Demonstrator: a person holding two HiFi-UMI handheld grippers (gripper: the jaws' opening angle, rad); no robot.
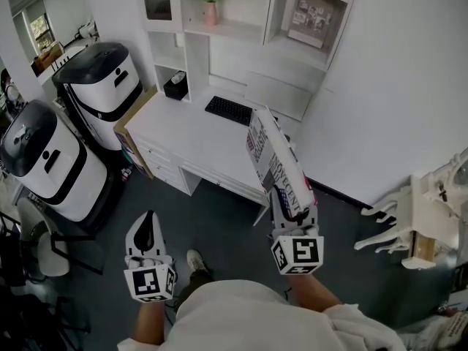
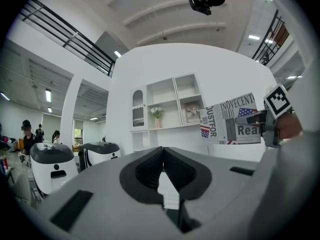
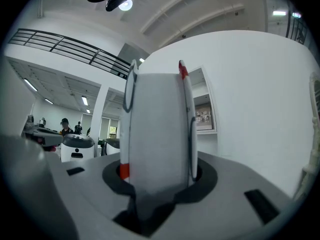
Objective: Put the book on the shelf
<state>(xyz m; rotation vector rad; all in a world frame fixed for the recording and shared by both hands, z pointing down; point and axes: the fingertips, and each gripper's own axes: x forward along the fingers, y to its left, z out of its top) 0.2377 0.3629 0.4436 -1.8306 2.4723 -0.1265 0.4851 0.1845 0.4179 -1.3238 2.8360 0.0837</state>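
Shelf (image 1: 241, 31) ahead, book (image 1: 274, 159) aloft
Below the shelf stands the desk (image 1: 183, 134); the book hangs tilted over its front edge, the right gripper (image 1: 294, 212) clamped on its lower end; the left gripper (image 1: 148, 221) has jaws closed, empty.

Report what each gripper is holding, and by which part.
The right gripper clamps the thick newspaper-print book by its near end, with its jaws pressing on the two covers. The left gripper is shut and holds nothing.

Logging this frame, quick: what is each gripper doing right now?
Left gripper: jaws closed, empty.
Right gripper: jaws closed on the book.
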